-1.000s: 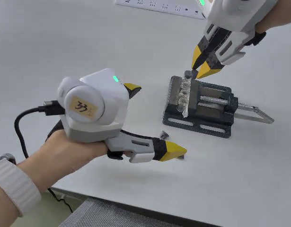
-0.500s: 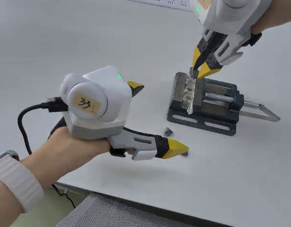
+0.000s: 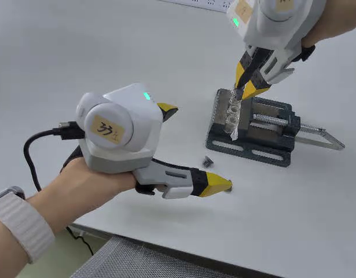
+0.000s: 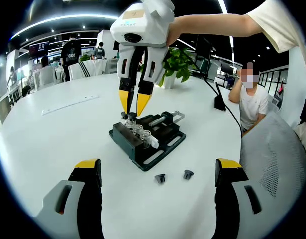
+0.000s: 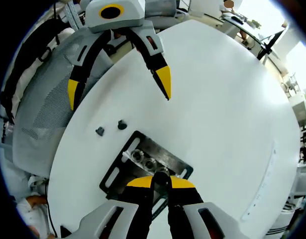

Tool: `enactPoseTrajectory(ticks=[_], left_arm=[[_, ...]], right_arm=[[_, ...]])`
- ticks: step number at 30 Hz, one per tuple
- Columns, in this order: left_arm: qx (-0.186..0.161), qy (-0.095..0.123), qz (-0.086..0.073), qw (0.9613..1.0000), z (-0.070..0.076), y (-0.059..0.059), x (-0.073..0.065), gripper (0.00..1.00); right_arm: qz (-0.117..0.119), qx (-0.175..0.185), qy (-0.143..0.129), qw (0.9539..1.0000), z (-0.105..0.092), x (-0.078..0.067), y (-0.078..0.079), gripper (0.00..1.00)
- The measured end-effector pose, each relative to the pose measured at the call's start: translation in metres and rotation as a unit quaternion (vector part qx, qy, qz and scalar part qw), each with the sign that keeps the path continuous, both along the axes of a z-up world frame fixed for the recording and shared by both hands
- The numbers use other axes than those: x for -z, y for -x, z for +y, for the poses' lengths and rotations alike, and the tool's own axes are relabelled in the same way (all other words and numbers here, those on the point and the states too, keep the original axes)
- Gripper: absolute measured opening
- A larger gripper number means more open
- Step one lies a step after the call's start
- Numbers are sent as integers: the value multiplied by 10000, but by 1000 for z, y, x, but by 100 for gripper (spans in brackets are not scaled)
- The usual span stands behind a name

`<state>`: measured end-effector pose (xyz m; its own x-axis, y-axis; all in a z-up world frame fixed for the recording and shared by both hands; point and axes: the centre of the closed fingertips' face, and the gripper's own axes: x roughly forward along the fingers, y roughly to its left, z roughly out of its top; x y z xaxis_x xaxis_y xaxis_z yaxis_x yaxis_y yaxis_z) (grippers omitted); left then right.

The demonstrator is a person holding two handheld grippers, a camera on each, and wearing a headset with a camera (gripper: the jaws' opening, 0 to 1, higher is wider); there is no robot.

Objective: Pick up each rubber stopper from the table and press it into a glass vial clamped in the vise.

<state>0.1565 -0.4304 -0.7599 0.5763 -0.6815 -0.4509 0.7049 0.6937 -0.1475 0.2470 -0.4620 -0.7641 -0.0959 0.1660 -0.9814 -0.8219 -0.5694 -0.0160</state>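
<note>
1. The right claw (image 3: 245, 92) points tips-down over the far end of the vise (image 3: 264, 141). Its jaws are nearly together, pinching a dark stopper (image 5: 161, 179).
2. The vials (image 4: 140, 132) stand upright in a row, clamped in the vise. The pinched stopper sits at the mouth of the far one, but I cannot tell whether it is pressed home. The nearer mouths look open.
3. The left claw (image 3: 195, 147) is spread wide and holds nothing. It hangs low over the desk (image 3: 108, 46), just short of the vise.
4. Two loose stoppers (image 4: 160, 178) lie on the desk just in front of the vise. They are near each other but not touching, and in the left gripper view they fall between that claw's jaws.
5. The stoppers are probably light, soft and grippy. A firm pinch should hold one, but a hard pinch could squash it or flip it out.
6. The best hold is likely across the wider head, which leaves the narrow plug end free and pointing down.
7. The vials are stiff and brittle, so the push should go straight down the vial's axis. A sideways shove could chip the rim or lever the vial in the clamp.
</note>
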Motion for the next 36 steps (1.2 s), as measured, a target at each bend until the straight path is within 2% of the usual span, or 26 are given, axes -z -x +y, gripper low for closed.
enactPoseTrajectory(ticks=[5, 21, 36], left_arm=[[2, 4, 12, 10000, 0, 0, 1, 94], [-43, 36, 45, 10000, 1, 1, 3, 94], [-29, 71, 31, 10000, -2, -1, 3, 93]], right_arm=[[-64, -36, 62, 10000, -2, 2, -1, 5], [-70, -44, 198, 9998, 1, 5, -2, 5], [11, 619, 346, 9975, 2, 7, -2, 5]])
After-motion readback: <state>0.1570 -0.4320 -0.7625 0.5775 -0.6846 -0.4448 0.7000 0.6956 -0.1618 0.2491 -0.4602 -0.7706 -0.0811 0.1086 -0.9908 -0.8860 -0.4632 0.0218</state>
